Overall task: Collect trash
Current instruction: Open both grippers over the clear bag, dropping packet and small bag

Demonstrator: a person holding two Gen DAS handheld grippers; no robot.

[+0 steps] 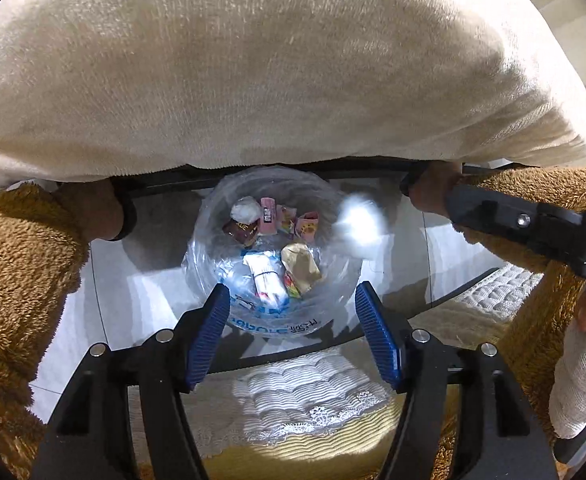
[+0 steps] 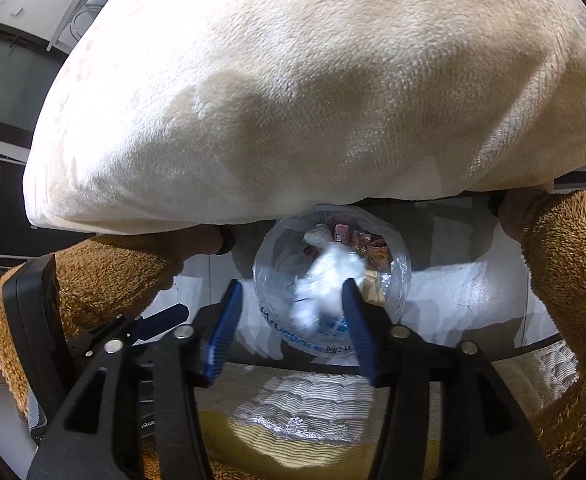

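Trash (image 1: 271,248) lay heaped inside a clear plastic bag (image 1: 209,240) lining a round bin on the pale floor, straight below both grippers: pink and brown wrappers, a crumpled beige paper and a white packet were visible in the left wrist view. That view showed the left gripper (image 1: 292,322) with its 2 blue pads spread apart and nothing between them, framing the bag's printed near rim. Only there did a blurred white wad (image 1: 359,224) show up clear of any pad, at the bag's right edge, along with the right gripper's black frame and a white-gloved hand (image 1: 581,384) at the right margin. The right wrist view instead showed the right gripper (image 2: 291,320) with its pads parted, and the same white wad (image 2: 325,284), smeared by motion, just inside the right pad; whether it touched that pad could not be told. That view alone showed the left gripper's black body and a blue pad at its left side. A cream blanket (image 2: 293,100) filled the upper half of both views, with brown fleece sleeves (image 1: 17,280) on either side.
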